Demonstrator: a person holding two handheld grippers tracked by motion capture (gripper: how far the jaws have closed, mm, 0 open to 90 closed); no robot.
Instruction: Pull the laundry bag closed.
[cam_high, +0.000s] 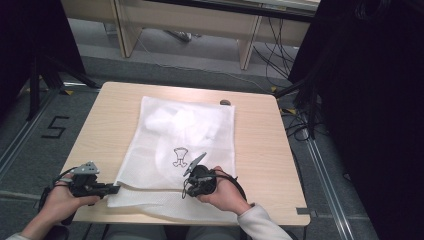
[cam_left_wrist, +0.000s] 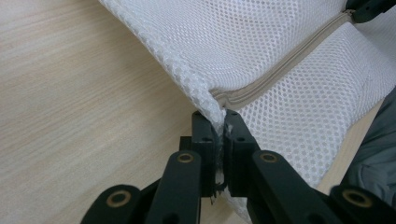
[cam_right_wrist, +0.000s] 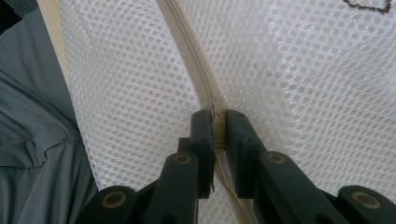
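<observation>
A pale wood-grain surface (cam_high: 100, 120) carries a white mesh laundry bag (cam_high: 185, 135), a flat rectangle of open honeycomb netting that lies at its middle and reaches the near edge, with a small dark printed figure (cam_high: 179, 157) on its upper face and a beige zipper (cam_left_wrist: 275, 70) running along its near end. The person's left hand (cam_high: 62, 200) comes in low at the near left with the forearm angled toward the bag, its left gripper (cam_high: 114, 189) held level and pointing right at the bag's near left corner; the fingers (cam_left_wrist: 203, 135) are pressed narrow on that corner of netting, right at the zipper's end. The right hand (cam_high: 225, 192), in a pale sleeve, sits near the middle of the near edge, its right gripper (cam_right_wrist: 217, 128) tipped down onto the bag, the fingers (cam_right_wrist: 201, 128) closed narrow on the zipper tape. Grey cloth (cam_right_wrist: 37, 140) lies at the bag's near side
</observation>
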